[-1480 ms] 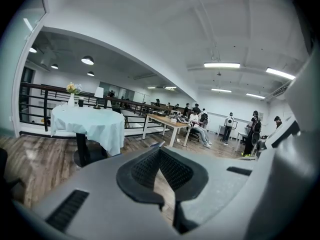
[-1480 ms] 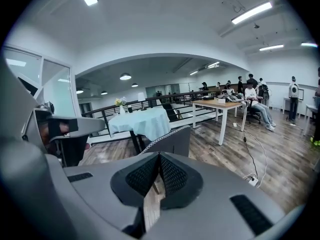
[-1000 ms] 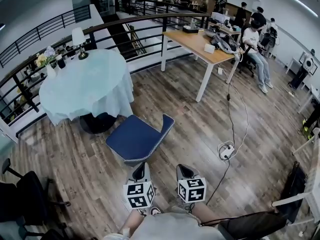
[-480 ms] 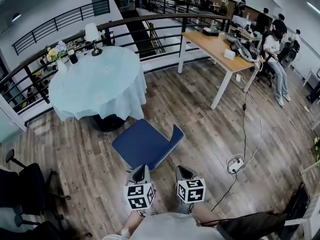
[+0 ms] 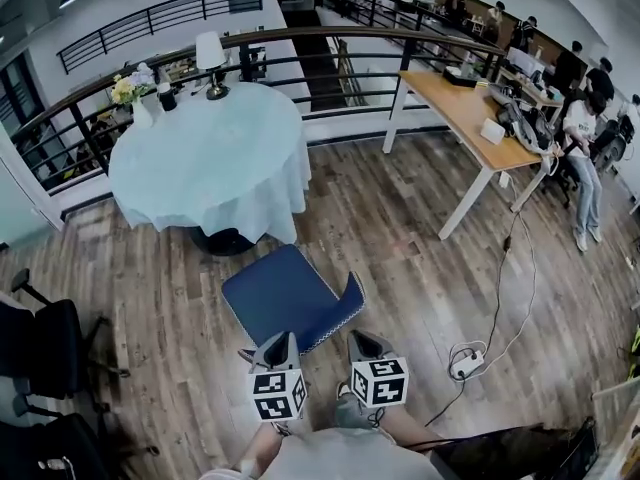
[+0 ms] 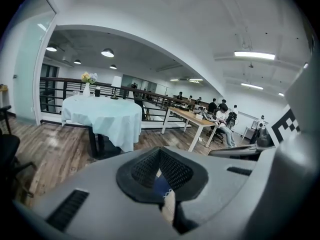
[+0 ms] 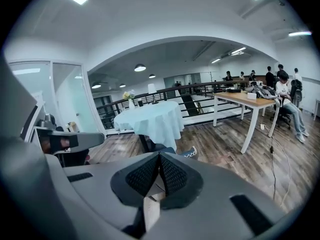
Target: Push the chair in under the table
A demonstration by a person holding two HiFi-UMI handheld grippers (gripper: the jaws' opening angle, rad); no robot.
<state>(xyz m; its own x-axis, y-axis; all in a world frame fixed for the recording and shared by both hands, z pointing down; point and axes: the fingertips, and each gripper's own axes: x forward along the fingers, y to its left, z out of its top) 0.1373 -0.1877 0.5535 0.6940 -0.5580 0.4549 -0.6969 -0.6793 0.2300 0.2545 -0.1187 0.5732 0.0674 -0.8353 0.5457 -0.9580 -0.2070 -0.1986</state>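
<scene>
Nearest me, both grippers sit side by side: left gripper (image 5: 284, 342) and right gripper (image 5: 360, 340), grey shells, ribbed black pads pressed together with nothing between them. Just past their tips stands the chair (image 5: 285, 293) — square blue fabric seat, curved back with a pale patterned edge. I cannot tell whether the tips touch it. It stands clear of the round table (image 5: 205, 158), draped in smooth pale-turquoise cloth, close to the hem, on wood-plank floor (image 5: 130, 278). Farther off — a curved dark railing (image 5: 320, 32).

Left gripper (image 5: 282, 342) and right gripper (image 5: 359, 340) side by side, fingers (image 6: 172, 171) together, tilted slightly downward.
</scene>
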